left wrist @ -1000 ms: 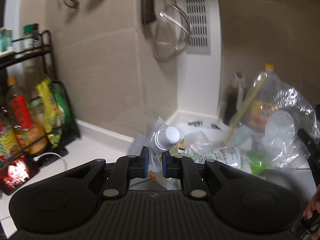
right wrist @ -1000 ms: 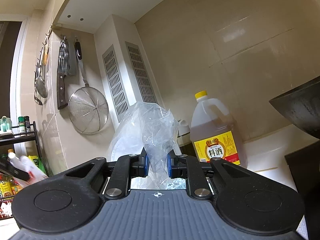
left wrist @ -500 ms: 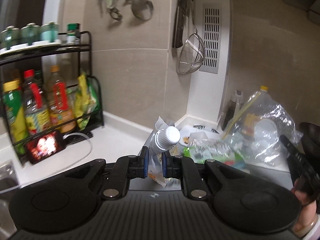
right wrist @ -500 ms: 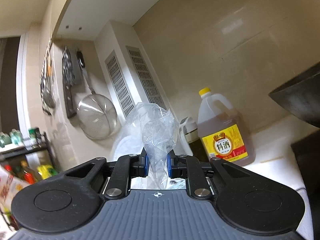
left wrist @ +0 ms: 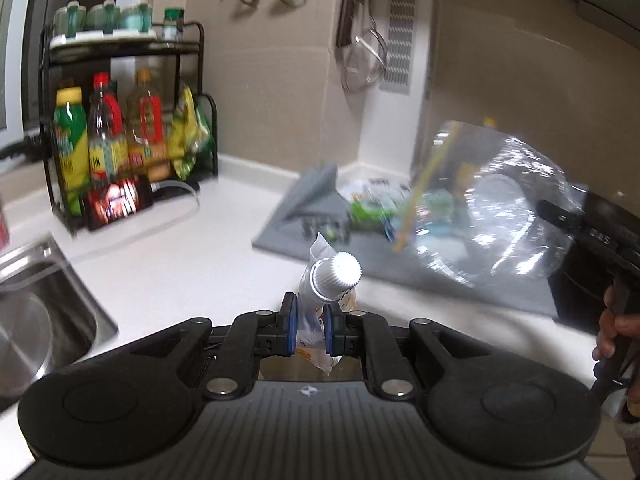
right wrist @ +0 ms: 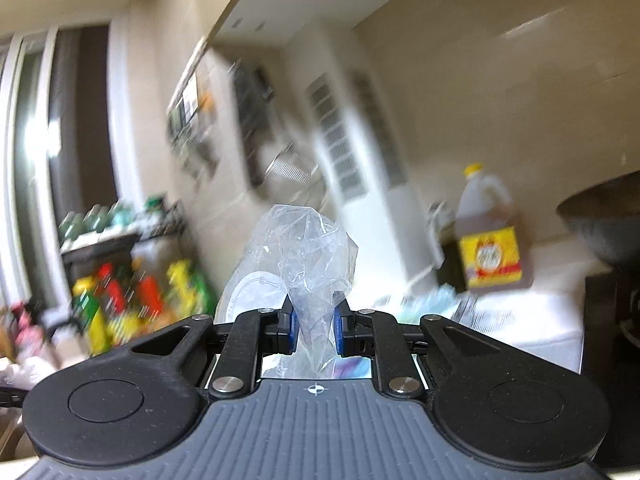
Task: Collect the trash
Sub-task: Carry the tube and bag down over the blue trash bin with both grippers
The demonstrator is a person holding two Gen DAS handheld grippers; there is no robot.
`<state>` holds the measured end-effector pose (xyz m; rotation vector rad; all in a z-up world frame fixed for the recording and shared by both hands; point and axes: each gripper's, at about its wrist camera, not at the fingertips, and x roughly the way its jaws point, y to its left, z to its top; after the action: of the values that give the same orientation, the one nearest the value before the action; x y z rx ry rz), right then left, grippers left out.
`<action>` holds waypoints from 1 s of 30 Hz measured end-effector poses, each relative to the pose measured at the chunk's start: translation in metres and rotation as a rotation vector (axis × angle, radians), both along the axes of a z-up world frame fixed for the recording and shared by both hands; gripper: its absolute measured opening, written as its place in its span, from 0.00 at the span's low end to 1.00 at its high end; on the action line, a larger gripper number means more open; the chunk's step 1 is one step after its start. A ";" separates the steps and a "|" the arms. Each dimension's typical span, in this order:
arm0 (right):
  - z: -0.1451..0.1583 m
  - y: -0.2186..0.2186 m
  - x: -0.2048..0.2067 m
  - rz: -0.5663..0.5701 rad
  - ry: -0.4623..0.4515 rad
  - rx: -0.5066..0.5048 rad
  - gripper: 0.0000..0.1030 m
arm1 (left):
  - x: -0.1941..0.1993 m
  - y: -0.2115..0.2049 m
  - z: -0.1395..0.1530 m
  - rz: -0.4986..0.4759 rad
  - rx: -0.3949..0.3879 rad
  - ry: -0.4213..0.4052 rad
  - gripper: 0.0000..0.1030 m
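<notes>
My left gripper [left wrist: 310, 330] is shut on a crumpled pouch with a white ribbed screw cap [left wrist: 340, 272], held above the white counter [left wrist: 192, 256]. My right gripper [right wrist: 314, 330] is shut on the gathered neck of a clear plastic bag [right wrist: 308, 248]. The left wrist view shows that same bag [left wrist: 496, 204] at the right, ballooned and lifted off the grey mat [left wrist: 400, 260], with a white lid and a yellow strip inside. More wrappers [left wrist: 372, 204] lie on the mat behind. A hand [left wrist: 616, 328] grips the right tool's handle at the far right.
A black rack of sauce bottles [left wrist: 116, 136] stands at the back left, a phone [left wrist: 118, 202] leaning at its foot. A steel sink [left wrist: 36, 312] opens at the left. Utensils and a strainer [left wrist: 362, 64] hang on the wall. A yellow-labelled jug [right wrist: 490, 240] and a dark wok [right wrist: 604, 224] sit right.
Both views have swung and pulled back from the corner, so the sink now shows at the left. The right gripper has lifted the clear bag off the mat. Both grips are unchanged.
</notes>
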<state>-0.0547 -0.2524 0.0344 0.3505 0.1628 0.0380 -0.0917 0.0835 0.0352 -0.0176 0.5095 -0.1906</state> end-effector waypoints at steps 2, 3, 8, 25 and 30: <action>0.000 0.013 -0.011 0.031 0.053 -0.003 0.18 | -0.016 0.001 -0.012 -0.007 -0.002 0.009 0.14; -0.001 0.018 -0.016 0.045 0.081 0.000 0.18 | -0.021 0.000 -0.018 -0.010 0.000 0.016 0.14; -0.013 0.046 -0.039 0.108 0.193 -0.015 0.18 | -0.039 0.003 -0.047 0.009 0.014 0.081 0.14; -0.082 0.094 -0.049 0.189 0.502 -0.067 0.18 | -0.046 -0.002 -0.122 0.026 0.088 0.241 0.14; -0.094 0.099 -0.045 0.200 0.539 -0.080 0.18 | -0.037 -0.003 -0.134 0.034 0.092 0.293 0.14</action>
<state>-0.0999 -0.1539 -0.0597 0.2567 0.7310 0.1342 -0.1286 0.0802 -0.0986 0.0359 0.8093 -0.1318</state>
